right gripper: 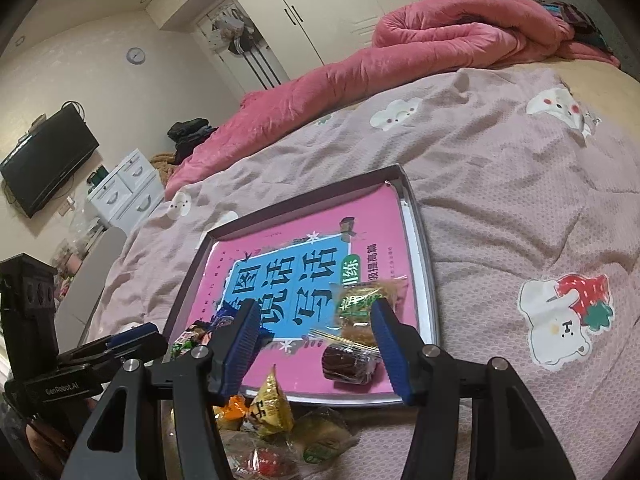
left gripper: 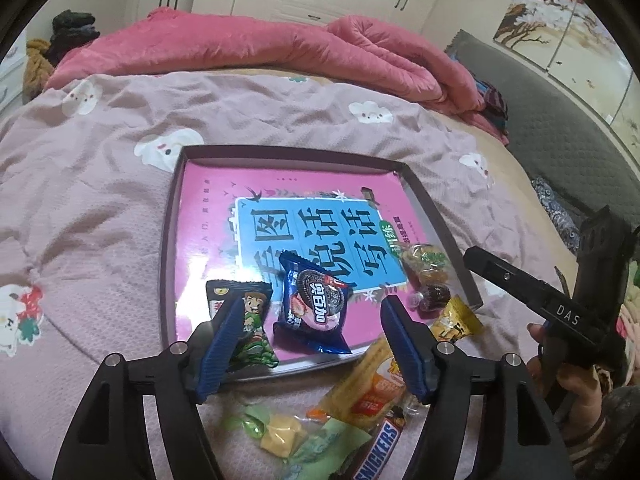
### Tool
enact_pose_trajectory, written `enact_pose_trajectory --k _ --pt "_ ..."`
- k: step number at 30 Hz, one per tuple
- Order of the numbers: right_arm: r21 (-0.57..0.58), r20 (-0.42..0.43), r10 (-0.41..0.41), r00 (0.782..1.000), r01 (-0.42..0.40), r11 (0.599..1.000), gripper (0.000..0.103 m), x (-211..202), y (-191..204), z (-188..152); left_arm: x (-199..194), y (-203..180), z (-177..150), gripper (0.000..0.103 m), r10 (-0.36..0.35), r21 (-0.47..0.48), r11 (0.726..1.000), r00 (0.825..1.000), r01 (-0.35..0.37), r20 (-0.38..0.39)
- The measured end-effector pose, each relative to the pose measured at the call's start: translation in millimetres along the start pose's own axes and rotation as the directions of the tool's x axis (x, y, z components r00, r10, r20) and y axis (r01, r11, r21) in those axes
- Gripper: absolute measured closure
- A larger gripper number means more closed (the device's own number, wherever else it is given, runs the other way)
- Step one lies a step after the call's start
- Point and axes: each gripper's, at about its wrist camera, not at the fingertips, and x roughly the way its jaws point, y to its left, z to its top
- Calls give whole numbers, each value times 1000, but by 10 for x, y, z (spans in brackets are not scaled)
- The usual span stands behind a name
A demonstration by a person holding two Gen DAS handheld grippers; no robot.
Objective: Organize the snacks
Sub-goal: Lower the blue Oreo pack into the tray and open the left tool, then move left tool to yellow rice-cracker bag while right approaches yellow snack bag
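Note:
A dark-rimmed tray [left gripper: 168,240] lined with a pink and blue book cover lies on the bed. On its near part lie a blue Oreo packet [left gripper: 312,308] and a black and green snack packet [left gripper: 244,320]. My left gripper [left gripper: 313,304] hangs open above the Oreo packet, its pads clear of it. At the tray's right side lie gold-green candies [right gripper: 360,304] and a dark wrapped candy [right gripper: 348,362]. My right gripper [right gripper: 316,308] is open just short of them, with nothing between its pads. A hand holds it at the right edge of the left wrist view.
Loose snacks lie on the bed cover before the tray: a yellow packet [right gripper: 268,404], an orange wafer pack [left gripper: 372,384], a Snickers bar [left gripper: 380,448] and green candies [left gripper: 256,428]. A rolled pink quilt [left gripper: 248,48] lies beyond the tray. A grey headboard [left gripper: 560,136] stands at the right.

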Motion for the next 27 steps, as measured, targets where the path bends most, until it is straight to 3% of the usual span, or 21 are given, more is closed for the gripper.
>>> enact_pose_trajectory --k 8,14,27 --pt "-47 29 -35 999 37 998 37 -126 79 -3 -113 -22 -39 26 29 28 999 999 -29 18" --pt "-83 40 -43 998 46 995 36 -176 140 -27 -175 -14 -52 24 62 29 998 997 -63 36" --pt "-59 48 -43 998 46 997 35 -302 112 -82 -267 -34 -146 24 57 43 997 998 -58 36"
